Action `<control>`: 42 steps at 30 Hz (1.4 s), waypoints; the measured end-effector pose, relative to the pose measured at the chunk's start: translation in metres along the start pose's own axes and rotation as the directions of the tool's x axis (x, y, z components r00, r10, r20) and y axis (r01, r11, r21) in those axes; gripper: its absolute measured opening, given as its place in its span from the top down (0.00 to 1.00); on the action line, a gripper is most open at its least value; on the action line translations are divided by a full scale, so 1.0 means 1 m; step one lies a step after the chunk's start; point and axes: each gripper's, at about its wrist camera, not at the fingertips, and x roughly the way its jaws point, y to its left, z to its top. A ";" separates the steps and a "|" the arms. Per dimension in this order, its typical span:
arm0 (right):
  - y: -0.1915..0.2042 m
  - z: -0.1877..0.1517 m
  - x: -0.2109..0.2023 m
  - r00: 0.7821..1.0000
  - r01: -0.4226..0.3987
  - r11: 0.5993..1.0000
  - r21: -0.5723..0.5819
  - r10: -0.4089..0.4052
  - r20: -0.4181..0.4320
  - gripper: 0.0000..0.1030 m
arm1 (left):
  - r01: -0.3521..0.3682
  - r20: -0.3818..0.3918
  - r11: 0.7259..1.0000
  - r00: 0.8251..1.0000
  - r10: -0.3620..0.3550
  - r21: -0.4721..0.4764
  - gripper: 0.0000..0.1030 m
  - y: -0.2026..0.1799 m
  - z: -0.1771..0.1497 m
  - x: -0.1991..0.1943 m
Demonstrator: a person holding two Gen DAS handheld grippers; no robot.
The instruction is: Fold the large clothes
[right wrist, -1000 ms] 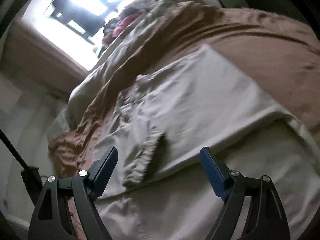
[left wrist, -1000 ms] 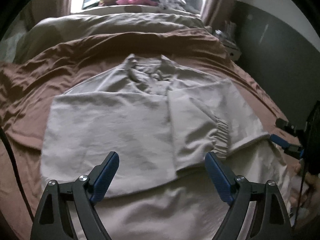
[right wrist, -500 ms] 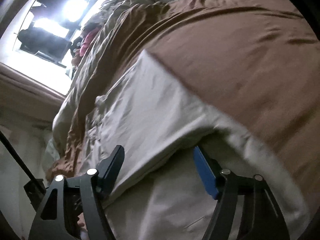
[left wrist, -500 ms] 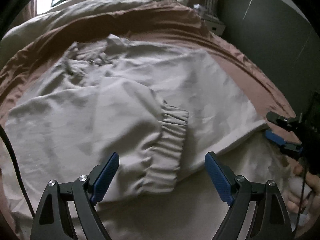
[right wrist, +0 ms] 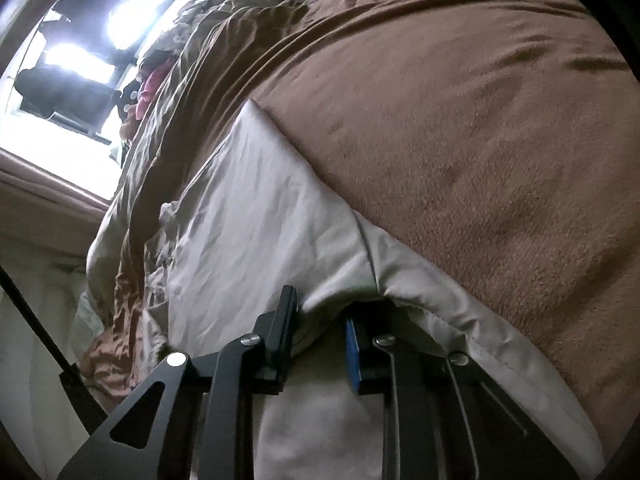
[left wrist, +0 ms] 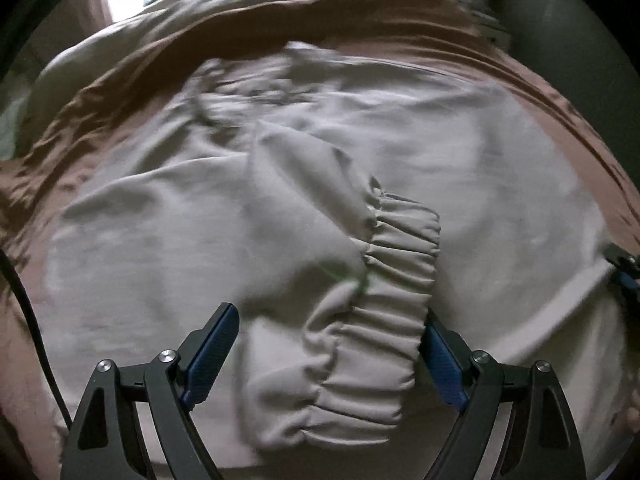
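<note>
1. The bed (right wrist: pixel 500 128), covered in a brown blanket, carries everything. It is soft and rumpled, so a fold laid here will likely need smoothing; lower the cloth gently instead of dropping it.

2. The pale garment (left wrist: pixel 160 248) lies spread across the blanket, collar end away from the cameras, with both side portions apparently already turned in over the body. What seems left is bringing one end over the other, so the two grips should rise together and level.

3. The folded side panel (right wrist: pixel 256 216) runs along the garment's right edge, its lower corner bulging over the claw. Take all layers of that edge at once; a single layer would probably let the panel unfold when lifted.

4. The sleeve (left wrist: pixel 320 216) lies down the middle of the garment, over the folded layers. It looks loose and may slide, so move slowly and keep it flat.

5. The elastic cuff (left wrist: pixel 384 320) ends the sleeve and sits between the left fingers, bunched. Grip it with the cloth beneath, I judge, so it travels with the fold.

6. The left claw (left wrist: pixel 326 354) is spread wide, straddling the cuff, pinching nothing yet.

7. The right claw (right wrist: pixel 320 324) is partly drawn in on the panel's edge, with cloth draped between the fingers; a gap shows, so whether it truly pinches I cannot tell. Confirm that hold before lifting.
</note>
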 end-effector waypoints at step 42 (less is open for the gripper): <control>-0.009 0.000 -0.005 0.998 -0.055 0.997 0.055 0.056 -0.021 0.60 | -0.058 0.010 0.982 0.998 0.061 -0.182 0.43 0.131 -0.044 -0.029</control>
